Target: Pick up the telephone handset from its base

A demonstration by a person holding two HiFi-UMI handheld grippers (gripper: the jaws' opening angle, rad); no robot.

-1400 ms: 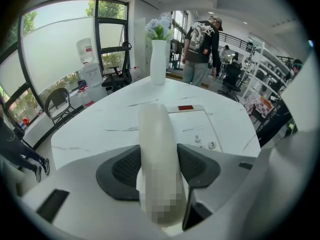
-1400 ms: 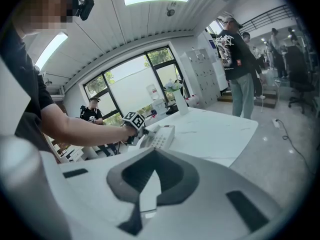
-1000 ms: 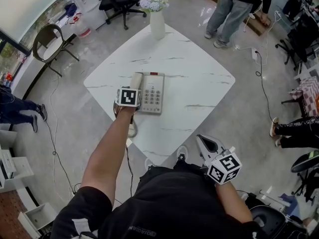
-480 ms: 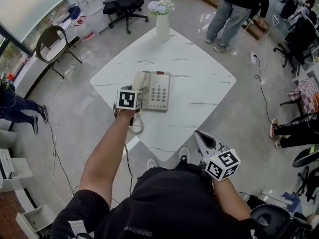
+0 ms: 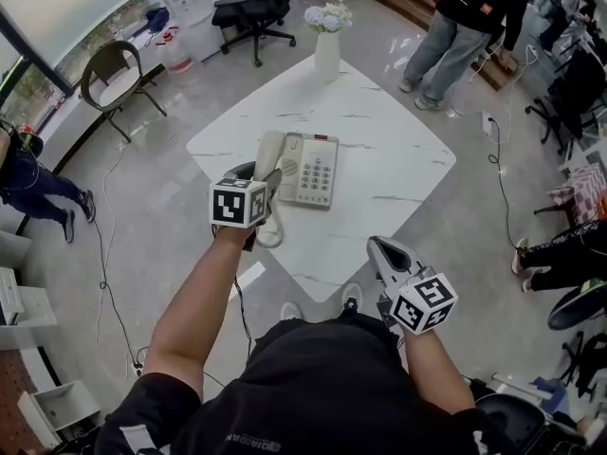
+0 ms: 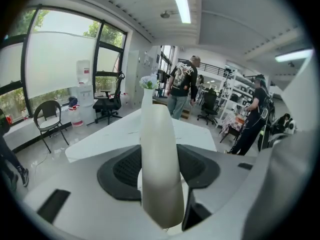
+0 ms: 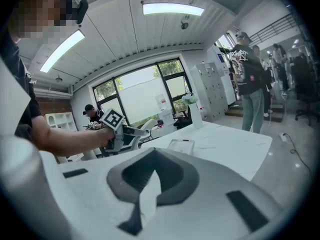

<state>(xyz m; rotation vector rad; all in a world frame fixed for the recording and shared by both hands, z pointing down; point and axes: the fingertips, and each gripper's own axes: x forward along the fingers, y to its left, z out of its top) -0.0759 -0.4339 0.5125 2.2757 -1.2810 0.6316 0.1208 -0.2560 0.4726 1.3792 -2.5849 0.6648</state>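
smooth cream handset (image 6: 160, 154), rounded and slim, clamped between left gripper (image 5: 263, 182) jaws.

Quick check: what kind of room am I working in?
Probably an open office or workshop: swivel chairs, a water dispenser by tall windows, and a desk phone on the white table.

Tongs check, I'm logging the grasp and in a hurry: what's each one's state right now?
Left tongs: closed on the telephone handset.
Right tongs: closed, holding nothing.
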